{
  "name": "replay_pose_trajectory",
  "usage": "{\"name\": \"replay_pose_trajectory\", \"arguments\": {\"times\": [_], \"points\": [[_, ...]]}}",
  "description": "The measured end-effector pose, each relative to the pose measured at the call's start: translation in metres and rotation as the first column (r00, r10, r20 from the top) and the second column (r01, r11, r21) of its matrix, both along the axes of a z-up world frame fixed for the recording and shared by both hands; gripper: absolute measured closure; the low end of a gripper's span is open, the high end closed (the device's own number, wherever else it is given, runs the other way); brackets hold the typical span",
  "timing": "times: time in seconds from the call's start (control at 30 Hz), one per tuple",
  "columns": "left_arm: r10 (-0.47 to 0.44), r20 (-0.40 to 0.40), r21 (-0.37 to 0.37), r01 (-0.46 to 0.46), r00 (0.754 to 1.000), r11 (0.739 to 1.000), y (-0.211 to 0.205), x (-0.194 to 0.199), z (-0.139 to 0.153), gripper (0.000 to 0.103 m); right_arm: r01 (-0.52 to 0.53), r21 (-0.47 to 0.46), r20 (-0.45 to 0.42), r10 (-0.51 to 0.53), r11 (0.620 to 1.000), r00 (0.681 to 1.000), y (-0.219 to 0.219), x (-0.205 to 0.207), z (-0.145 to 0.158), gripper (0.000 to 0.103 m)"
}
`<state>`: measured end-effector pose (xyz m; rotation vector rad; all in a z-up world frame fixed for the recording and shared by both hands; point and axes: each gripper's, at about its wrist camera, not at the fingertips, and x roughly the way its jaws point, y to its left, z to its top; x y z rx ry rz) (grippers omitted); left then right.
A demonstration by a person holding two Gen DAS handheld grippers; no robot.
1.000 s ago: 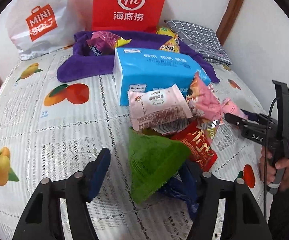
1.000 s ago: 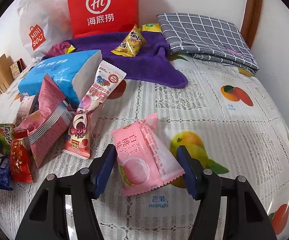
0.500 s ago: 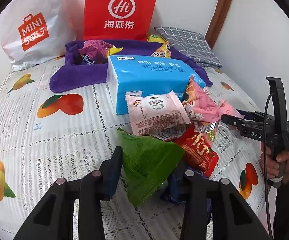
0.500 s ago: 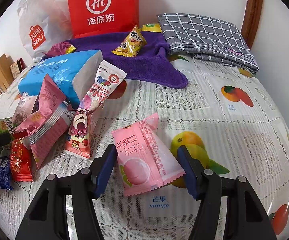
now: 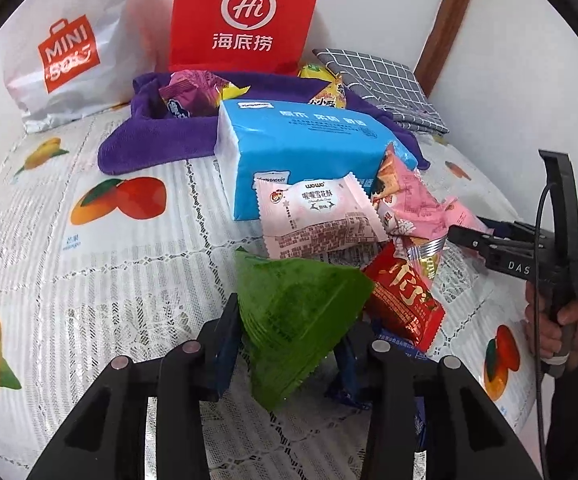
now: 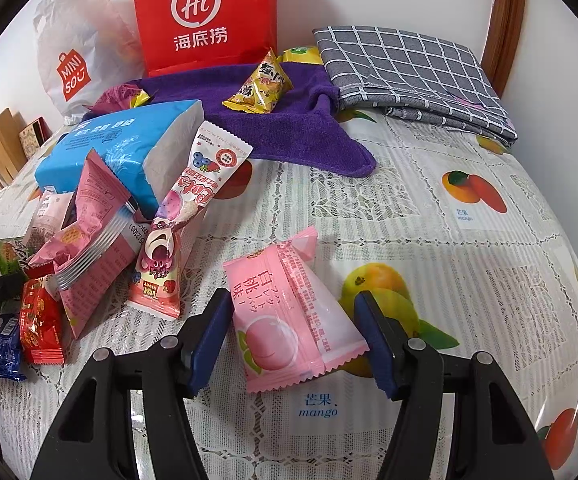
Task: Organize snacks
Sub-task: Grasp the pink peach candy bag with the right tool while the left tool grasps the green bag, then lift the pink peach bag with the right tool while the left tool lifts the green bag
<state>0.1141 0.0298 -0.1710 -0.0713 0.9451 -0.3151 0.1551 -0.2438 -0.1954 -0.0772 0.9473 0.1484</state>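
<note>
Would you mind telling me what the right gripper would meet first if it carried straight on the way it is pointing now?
Most likely the pink peach-flavour snack packet, which lies on the fruit-print tablecloth between the open fingers of the right gripper. Just beyond it comes the tablecloth itself, though depth is hard to judge.

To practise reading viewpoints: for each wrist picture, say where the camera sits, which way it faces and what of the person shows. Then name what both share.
Left wrist: on the left hand-held gripper, facing down-forward at the green packet its jaws have just closed on; the person's right hand holding the right hand-held gripper shows.
Right wrist: on the right hand-held gripper, facing down-forward at the pink peach packet between its open jaws; the left hand-held gripper's tip shows at the edge.
Shared: red bag, blue tissue pack, purple towel.
</note>
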Motion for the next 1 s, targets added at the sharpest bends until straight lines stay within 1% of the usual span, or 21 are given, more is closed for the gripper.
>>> {"name": "replay_pose_trajectory", "arguments": {"times": [0.07,0.13,0.27,0.37,0.53,0.6,0.67,0.73,0.87,1.0], "points": [[0.001,0.003,0.012,-0.001,1.0,1.0,-0.001,-0.001,0.001,0.065,-0.002,0.005,0.0,0.002,1.0,1.0,0.0,0.0,0.0,0.041],[0.024,0.005,0.029,-0.025,1.0,0.999,-0.001,-0.001,0.003,0.066,-0.005,0.013,0.0,0.005,1.0,1.0,0.0,0.0,0.0,0.043],[0.05,-0.015,0.017,-0.049,0.999,0.999,0.003,0.0,0.005,0.067,0.002,0.041,0.001,-0.002,0.999,1.0,-0.005,0.0,0.0,0.045],[0.064,-0.012,0.017,-0.064,0.998,0.998,0.005,-0.002,0.009,0.067,0.004,0.022,0.003,-0.004,1.0,1.0,-0.002,-0.001,0.0,0.046],[0.073,-0.017,-0.021,-0.073,0.997,0.997,0.009,-0.004,0.019,0.067,0.018,-0.007,0.016,-0.018,1.0,1.0,-0.001,-0.002,0.002,0.047],[0.073,-0.007,-0.006,-0.074,0.997,0.997,0.009,-0.006,0.024,0.067,0.032,-0.018,0.016,-0.032,0.999,0.999,-0.001,-0.005,0.005,0.047],[0.076,0.008,0.008,-0.076,0.997,0.997,0.01,-0.008,0.03,0.067,0.027,0.005,0.018,-0.027,1.0,0.999,0.001,-0.009,0.01,0.047],[0.08,0.013,0.006,-0.081,0.997,0.997,0.012,-0.008,0.035,0.068,0.014,0.021,0.037,-0.015,1.0,0.999,0.005,-0.014,0.018,0.047],[0.098,0.026,-0.005,-0.098,0.995,0.995,0.017,-0.008,0.047,0.068,-0.006,0.023,0.073,0.004,1.0,0.997,0.018,-0.019,0.039,0.047],[0.102,0.041,0.003,-0.103,0.994,0.995,0.017,-0.01,0.059,0.068,-0.014,0.067,0.099,0.008,0.998,0.995,0.028,-0.024,0.059,0.047]]}}
